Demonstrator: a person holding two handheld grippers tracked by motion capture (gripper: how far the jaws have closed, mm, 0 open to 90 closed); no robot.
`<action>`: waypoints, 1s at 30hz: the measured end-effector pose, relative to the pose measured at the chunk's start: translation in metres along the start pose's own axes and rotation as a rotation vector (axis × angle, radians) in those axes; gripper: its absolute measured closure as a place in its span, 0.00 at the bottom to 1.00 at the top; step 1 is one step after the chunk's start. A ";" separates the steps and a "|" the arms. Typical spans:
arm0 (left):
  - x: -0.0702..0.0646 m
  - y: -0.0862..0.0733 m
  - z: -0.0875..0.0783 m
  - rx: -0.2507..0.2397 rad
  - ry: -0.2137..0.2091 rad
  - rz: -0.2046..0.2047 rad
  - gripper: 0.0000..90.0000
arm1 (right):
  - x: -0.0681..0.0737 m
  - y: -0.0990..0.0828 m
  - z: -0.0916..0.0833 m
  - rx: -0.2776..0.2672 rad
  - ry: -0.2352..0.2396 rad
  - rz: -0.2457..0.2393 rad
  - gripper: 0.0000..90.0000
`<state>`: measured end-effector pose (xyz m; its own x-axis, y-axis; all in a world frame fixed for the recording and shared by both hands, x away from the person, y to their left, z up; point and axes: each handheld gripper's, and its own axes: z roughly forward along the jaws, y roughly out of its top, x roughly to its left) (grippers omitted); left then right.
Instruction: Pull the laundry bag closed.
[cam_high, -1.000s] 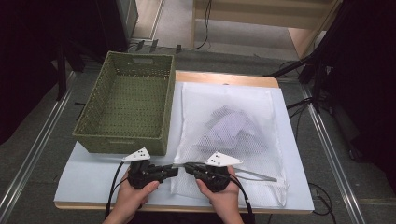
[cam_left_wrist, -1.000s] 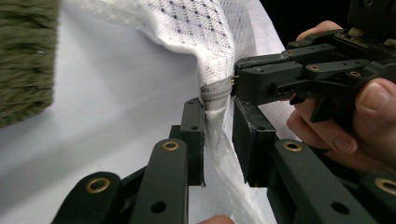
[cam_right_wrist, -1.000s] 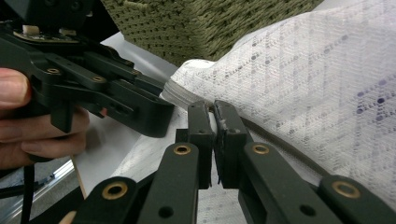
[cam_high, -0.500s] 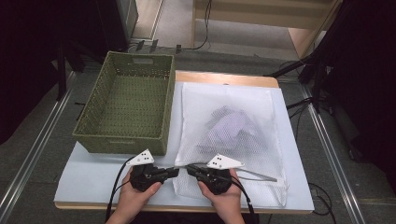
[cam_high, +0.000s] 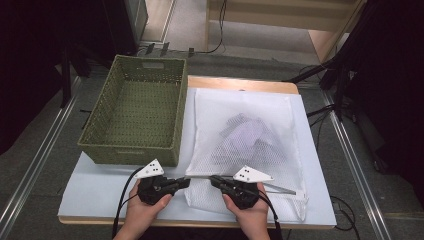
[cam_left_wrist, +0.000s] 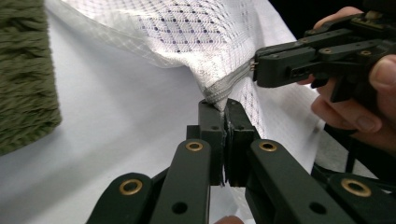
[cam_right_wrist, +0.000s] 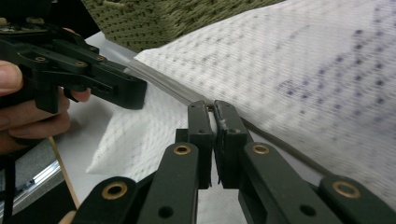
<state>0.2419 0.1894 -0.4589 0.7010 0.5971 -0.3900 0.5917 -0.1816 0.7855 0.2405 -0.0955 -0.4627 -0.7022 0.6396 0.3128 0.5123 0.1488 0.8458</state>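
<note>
At the lower middle of the high view, left claw (cam_high: 184, 182) and right claw (cam_high: 216, 181) both clamp the mesh laundry bag's (cam_high: 245, 145) zipper edge on the bench (cam_high: 100, 185), seemingly to unzip it

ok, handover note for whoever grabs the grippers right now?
Left gripper: shut on the zipper edge at the near-left corner of the mesh laundry bag; its jaws have just been closing on it.
Right gripper: shut on the same zipper edge, a little further along.
Bag lies flat on the table, clothing inside; green basket beside it, nothing in it.
Done: both grips set. Left: probably opening the zipper and moving the clothing to the basket.
</note>
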 end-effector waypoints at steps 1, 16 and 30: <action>0.000 0.000 -0.001 -0.001 0.002 0.000 0.99 | -0.001 0.000 -0.001 0.000 -0.006 0.002 0.97; 0.000 0.001 -0.003 -0.007 0.018 0.011 0.99 | -0.012 0.000 -0.020 -0.027 -0.040 0.016 0.97; 0.001 0.000 -0.004 0.002 0.026 0.014 0.99 | -0.035 -0.008 -0.055 -0.049 -0.112 0.047 0.97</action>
<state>0.2412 0.1927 -0.4570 0.6989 0.6146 -0.3659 0.5823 -0.1918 0.7900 0.2335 -0.1602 -0.4568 -0.6170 0.7255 0.3050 0.5168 0.0813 0.8522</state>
